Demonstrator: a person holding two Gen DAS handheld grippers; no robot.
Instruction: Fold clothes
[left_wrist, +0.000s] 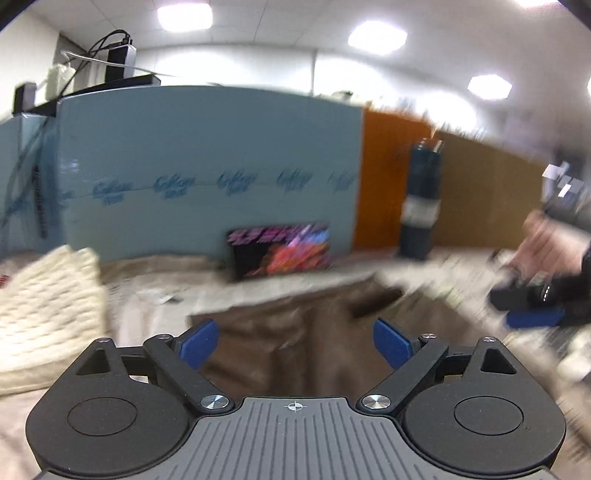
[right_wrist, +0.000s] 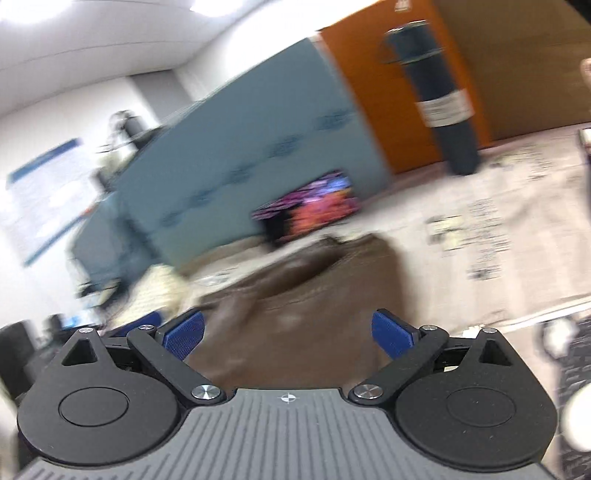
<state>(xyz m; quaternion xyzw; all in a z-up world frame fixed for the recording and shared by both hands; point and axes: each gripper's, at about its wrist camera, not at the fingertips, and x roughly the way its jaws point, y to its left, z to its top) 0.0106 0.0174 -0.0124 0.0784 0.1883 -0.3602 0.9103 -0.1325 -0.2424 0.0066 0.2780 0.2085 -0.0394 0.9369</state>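
Office room, blue partition (left_wrist: 207, 158) far behind, beige cloth-covered table (left_wrist: 155, 295) in front. Brown garment (left_wrist: 306, 332) lying crumpled mid-table, just ahead of both grippers. Cream knit (left_wrist: 44, 302) piled at left. Left gripper (left_wrist: 295, 343) with jaws wide, nothing between them. Right gripper (right_wrist: 288, 336) likewise wide and empty, hovering over the garment's near edge. Seemingly between folds, garment let go. Next likely needed: picking two fresh edges or corners, pinching thin fabric cleanly despite blur.
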